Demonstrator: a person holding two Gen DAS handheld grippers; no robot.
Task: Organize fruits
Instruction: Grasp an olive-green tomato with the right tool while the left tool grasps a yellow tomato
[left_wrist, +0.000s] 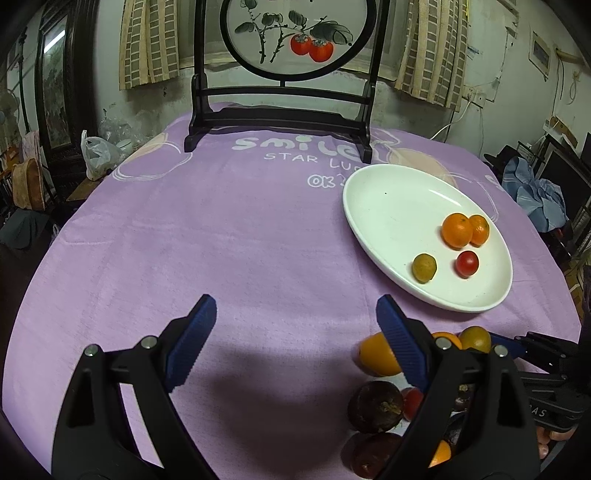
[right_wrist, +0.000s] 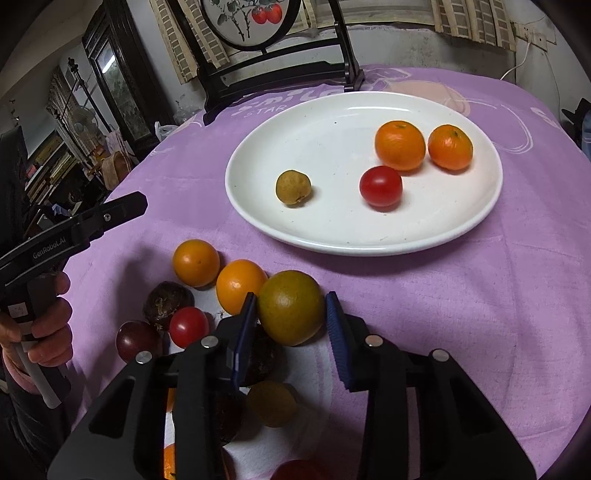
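A white oval plate (right_wrist: 332, 236) (left_wrist: 380, 206) on the purple cloth holds two oranges (right_wrist: 400, 144) (right_wrist: 450, 146), a red tomato (right_wrist: 381, 185) and a small yellow-brown fruit (right_wrist: 293, 186). My right gripper (right_wrist: 291, 325) is open, its blue pads either side of a green-orange citrus (right_wrist: 290, 306) in a loose pile with two oranges (right_wrist: 196, 262) (right_wrist: 240, 285), a tomato (right_wrist: 188, 326) and dark passion fruits (right_wrist: 162, 300). My left gripper (left_wrist: 295, 339) is open and empty over bare cloth, left of the pile (left_wrist: 376, 406).
A black wooden stand with a round painted screen (left_wrist: 280, 122) stands at the table's far side. A white plastic bag (left_wrist: 96, 153) lies off the far left edge. More fruit (right_wrist: 271, 404) lies under the right gripper. The table edge curves away on the right.
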